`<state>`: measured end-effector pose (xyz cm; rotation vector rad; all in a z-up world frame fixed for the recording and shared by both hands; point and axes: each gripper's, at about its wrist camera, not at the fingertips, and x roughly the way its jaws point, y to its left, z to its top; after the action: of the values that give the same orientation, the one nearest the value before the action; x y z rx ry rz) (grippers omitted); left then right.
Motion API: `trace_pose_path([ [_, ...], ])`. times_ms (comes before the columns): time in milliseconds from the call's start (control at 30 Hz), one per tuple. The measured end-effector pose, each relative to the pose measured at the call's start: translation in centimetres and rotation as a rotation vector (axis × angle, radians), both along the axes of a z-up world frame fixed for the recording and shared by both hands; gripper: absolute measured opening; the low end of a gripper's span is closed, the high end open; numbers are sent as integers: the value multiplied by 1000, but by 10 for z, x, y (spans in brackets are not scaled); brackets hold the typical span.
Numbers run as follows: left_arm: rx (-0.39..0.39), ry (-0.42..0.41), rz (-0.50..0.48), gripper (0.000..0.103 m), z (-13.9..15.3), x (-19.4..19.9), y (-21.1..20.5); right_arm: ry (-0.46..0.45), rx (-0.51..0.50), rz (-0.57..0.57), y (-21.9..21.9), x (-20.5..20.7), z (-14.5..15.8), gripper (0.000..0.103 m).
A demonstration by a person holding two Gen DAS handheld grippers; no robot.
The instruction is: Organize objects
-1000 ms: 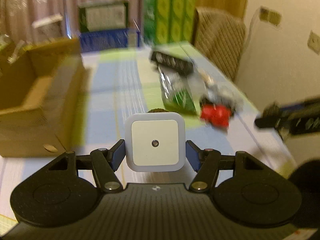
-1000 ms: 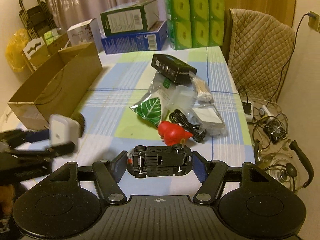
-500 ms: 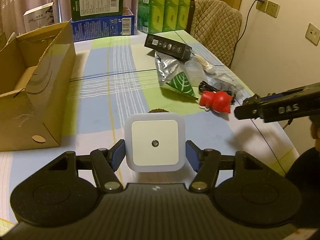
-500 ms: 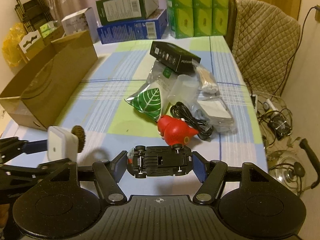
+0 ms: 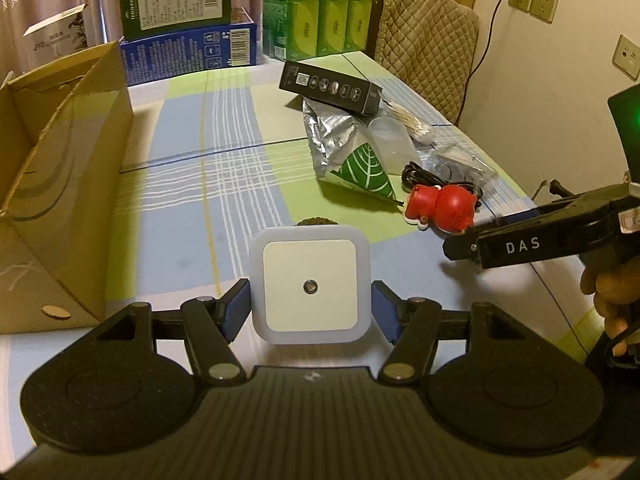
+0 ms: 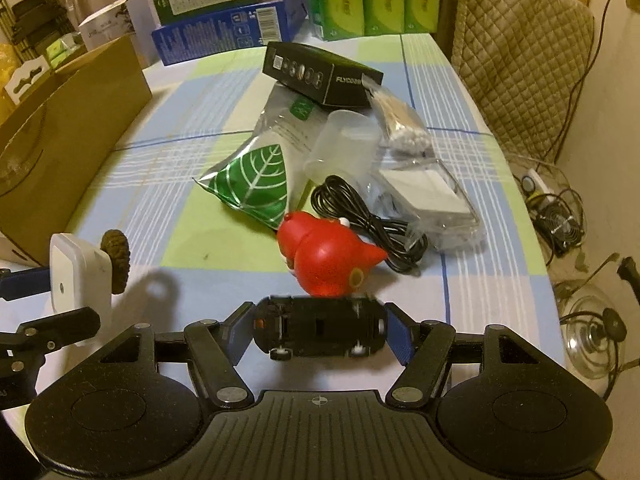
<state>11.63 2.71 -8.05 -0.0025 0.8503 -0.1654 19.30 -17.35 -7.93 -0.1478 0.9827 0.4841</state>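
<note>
Between the left gripper (image 5: 310, 306)'s fingers, closed at six o'clock, sits a white night light (image 5: 309, 285); the right gripper (image 6: 320, 330) is closed on a black toy car (image 6: 320, 330), wheels toward the camera. Just beyond the car lies a red toy (image 6: 326, 262), then a black cable (image 6: 362, 216) and leaf packet (image 6: 256, 188). A cardboard box (image 5: 60, 184) stands at ten o'clock.

Risk: the car, pinched end to end, may twist loose, or nudge the red toy.

Only the right view shows a brown disc (image 6: 116, 256) behind the light; only the left shows a hand (image 5: 612, 296).
</note>
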Motion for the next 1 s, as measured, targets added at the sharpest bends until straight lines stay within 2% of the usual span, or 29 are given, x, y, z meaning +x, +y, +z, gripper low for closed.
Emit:
trace_pose_path([
  [100, 3, 0, -18, 60, -1, 3, -3, -18, 9, -13, -4, 0, 3, 72],
  [300, 2, -9, -46, 60, 1, 4, -2, -85, 53, -15, -7, -8, 22, 72],
  [433, -8, -33, -95, 60, 8, 1, 2, -123, 155, 34, -1, -13, 40, 72],
  [500, -5, -46, -128, 60, 11, -1, 3, -96, 210, 84, 5, -12, 44, 70],
  [567, 3, -55, -163, 60, 13, -2, 2, -50, 269, 120, 10, -8, 44, 55],
  [667, 27, -72, -225, 60, 15, -6, 0, 19, 348, 138, 14, -2, 42, 42],
  [900, 61, -89, -309, 60, 11, -12, -2, 123, 419, 214, 23, 5, 33, 35],
  [1000, 63, -101, -330, 60, 10, -14, -3, 166, 429, 227, 26, 6, 26, 27],
])
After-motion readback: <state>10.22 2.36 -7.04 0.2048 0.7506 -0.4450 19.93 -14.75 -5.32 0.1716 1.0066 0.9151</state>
